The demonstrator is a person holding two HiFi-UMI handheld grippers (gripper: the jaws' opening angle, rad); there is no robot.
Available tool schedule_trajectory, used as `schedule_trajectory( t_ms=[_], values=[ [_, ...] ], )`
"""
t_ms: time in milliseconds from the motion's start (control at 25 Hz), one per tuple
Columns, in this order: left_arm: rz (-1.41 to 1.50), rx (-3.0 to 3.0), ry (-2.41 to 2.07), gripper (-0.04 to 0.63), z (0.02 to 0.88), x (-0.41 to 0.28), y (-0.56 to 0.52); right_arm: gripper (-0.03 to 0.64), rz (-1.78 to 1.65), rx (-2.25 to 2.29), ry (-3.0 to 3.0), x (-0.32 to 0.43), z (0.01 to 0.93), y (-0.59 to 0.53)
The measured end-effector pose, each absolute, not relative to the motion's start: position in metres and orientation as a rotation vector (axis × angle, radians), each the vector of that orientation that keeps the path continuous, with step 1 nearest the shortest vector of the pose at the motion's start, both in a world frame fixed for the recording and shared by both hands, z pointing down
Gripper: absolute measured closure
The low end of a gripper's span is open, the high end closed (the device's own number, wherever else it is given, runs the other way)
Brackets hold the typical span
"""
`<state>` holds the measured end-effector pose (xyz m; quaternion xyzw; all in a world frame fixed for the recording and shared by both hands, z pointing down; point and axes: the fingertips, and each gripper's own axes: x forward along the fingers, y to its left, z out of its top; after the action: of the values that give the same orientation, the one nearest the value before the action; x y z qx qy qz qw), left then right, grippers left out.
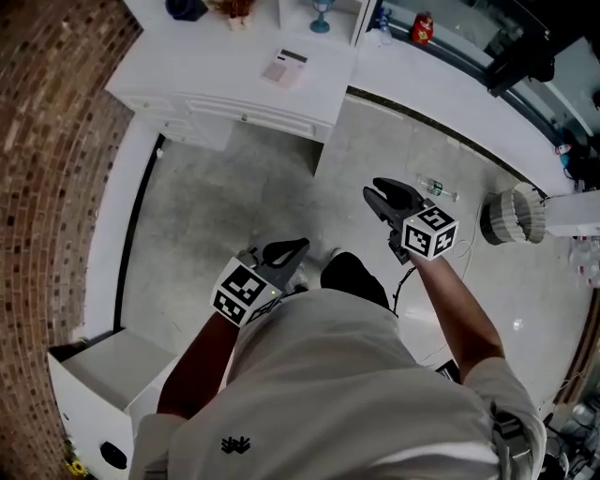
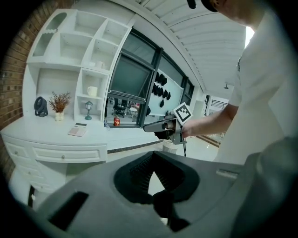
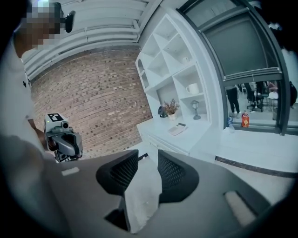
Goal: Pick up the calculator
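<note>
The calculator (image 1: 285, 67) lies flat on the white desk (image 1: 187, 84) at the top of the head view, far ahead of both grippers. It also shows small on the desk in the left gripper view as the calculator (image 2: 77, 129) and in the right gripper view as the calculator (image 3: 178, 128). My left gripper (image 1: 300, 247) is held over the floor at waist height, its jaws (image 2: 152, 160) meeting at the tips with nothing in them. My right gripper (image 1: 372, 190) is further forward, open, with an empty gap (image 3: 148, 155) between its pads.
A brick wall (image 1: 47, 187) runs along the left. A white cabinet (image 1: 103, 375) stands at lower left. A plastic bottle (image 1: 436, 187) lies on the floor beside a ribbed bin (image 1: 511, 216). A red can (image 1: 422, 28) and a small goblet lamp (image 1: 321, 17) stand beyond the desk.
</note>
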<state>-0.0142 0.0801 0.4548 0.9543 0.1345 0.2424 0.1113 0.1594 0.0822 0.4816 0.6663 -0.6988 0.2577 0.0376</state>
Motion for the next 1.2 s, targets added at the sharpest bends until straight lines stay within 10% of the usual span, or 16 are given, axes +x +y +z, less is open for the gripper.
schedule_trajectory(
  t_ms=[1200],
  values=[
    [0.719, 2.655, -0.458, 0.589, 0.456, 0.198, -0.192, 0.414, 1.078, 1.530, -2.358, 0.433, 0.605, -0.336]
  ],
)
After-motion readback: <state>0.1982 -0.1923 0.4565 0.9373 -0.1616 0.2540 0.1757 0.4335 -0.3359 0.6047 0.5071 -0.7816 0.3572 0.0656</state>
